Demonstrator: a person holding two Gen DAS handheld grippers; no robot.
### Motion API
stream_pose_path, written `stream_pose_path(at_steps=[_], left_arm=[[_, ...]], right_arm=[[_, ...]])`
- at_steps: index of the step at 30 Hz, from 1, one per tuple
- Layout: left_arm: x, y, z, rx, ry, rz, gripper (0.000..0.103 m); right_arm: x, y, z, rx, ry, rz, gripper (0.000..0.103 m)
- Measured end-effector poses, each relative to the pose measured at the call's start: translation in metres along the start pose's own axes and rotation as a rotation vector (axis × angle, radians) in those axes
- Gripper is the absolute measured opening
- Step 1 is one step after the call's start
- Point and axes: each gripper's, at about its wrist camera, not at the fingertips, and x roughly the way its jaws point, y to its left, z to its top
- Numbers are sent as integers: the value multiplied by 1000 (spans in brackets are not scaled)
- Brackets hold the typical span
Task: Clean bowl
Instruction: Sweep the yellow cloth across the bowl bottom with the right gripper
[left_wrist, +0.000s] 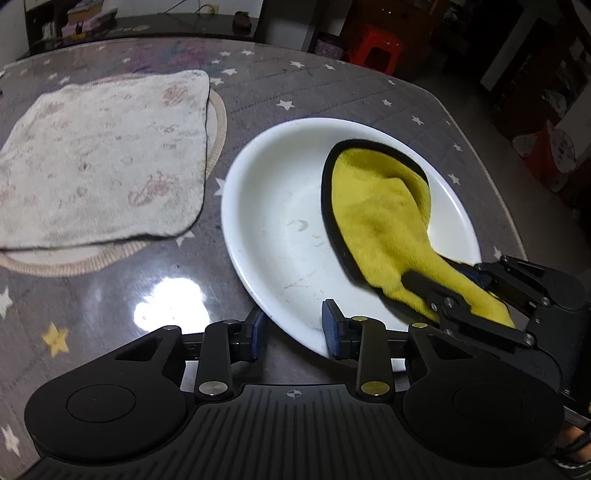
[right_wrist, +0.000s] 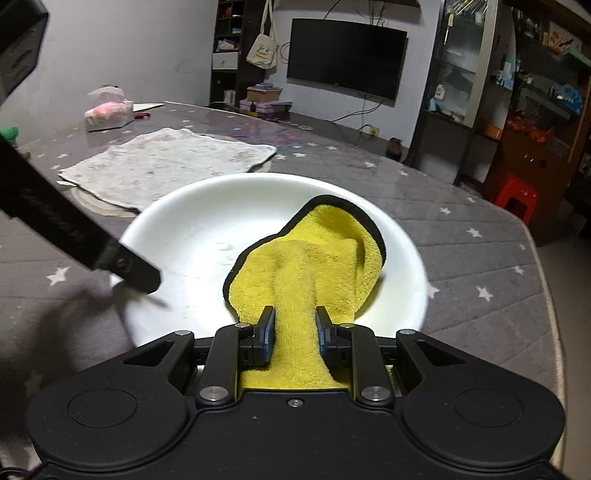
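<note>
Bowl (left_wrist: 280, 229) first: white, wide and shallow, it sits on the grey star-print table (left_wrist: 369, 96) directly ahead of both my grippers, with faint streaks and specks on its floor.

My right gripper (right_wrist: 294, 332) is clenched on the yellow cloth (right_wrist: 310, 266). A bunched neck of the cloth runs between my two pads, which press it from both sides, and the rest of it spreads out into the bowl's right half, its black-edged hem curling up against the far inner wall. From the left wrist view this same gripper comes in over the bowl's near right rim with the cloth trailing from it.

My left gripper (left_wrist: 293, 332) straddles the bowl's near rim: one pad sits outside the wall, the other inside over the white floor. The jaws stand a little apart, and I cannot tell whether the pads actually press the rim or only flank it.

Left of the bowl, and apart from it, a pale worn towel (left_wrist: 103, 158) lies flat over a round woven mat (left_wrist: 218, 125). Beyond the towel, at the far side of the table, rests a tissue pack (right_wrist: 108, 110).
</note>
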Motion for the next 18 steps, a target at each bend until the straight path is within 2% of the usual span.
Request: stream_pose_path(at_steps=[7, 10, 18], left_arm=[[5, -1, 10, 86, 1, 21, 29], [8, -2, 13, 113, 1, 28, 29], [15, -5, 19, 162, 3, 39, 30]], right_arm=[[-12, 6, 5, 23, 13, 95, 24], [-13, 7, 4, -4, 20, 77, 24], [-2, -11, 0, 18, 33, -2, 24]])
